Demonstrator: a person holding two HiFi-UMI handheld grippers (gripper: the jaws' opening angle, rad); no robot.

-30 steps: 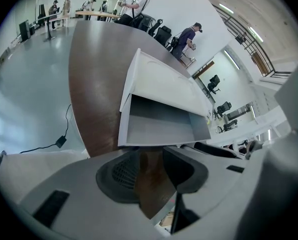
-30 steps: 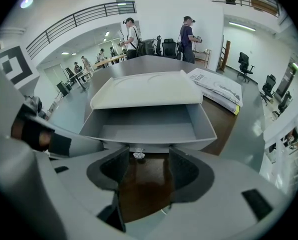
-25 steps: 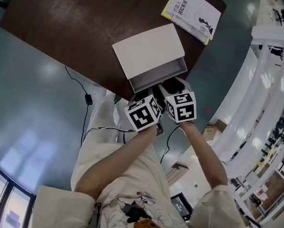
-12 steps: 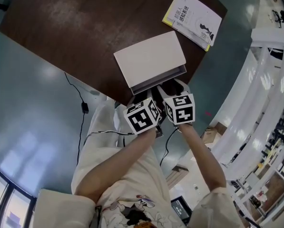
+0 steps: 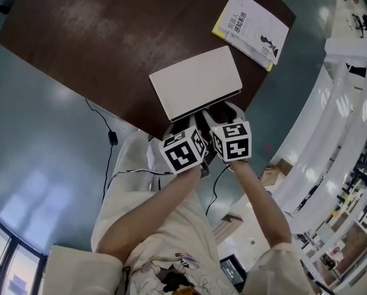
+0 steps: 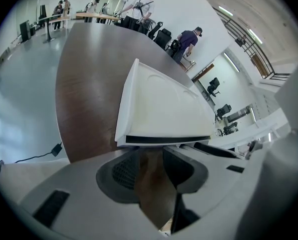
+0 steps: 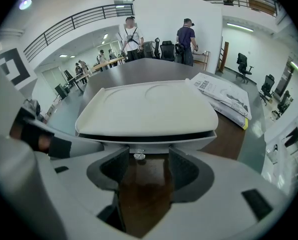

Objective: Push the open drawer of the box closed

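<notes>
The left gripper (image 6: 151, 151) and right gripper (image 7: 141, 156), jaws apart and empty, rest against the drawer (image 7: 188, 140) front; the box (image 5: 195, 82) sits at the bench (image 5: 97, 35) edge. Closing looks nearly done: one short, straight shove should seat it.

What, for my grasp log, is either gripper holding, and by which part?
Nothing. The left gripper and right gripper both have jaws apart, tips at the drawer front, clamping no part of it.
</notes>
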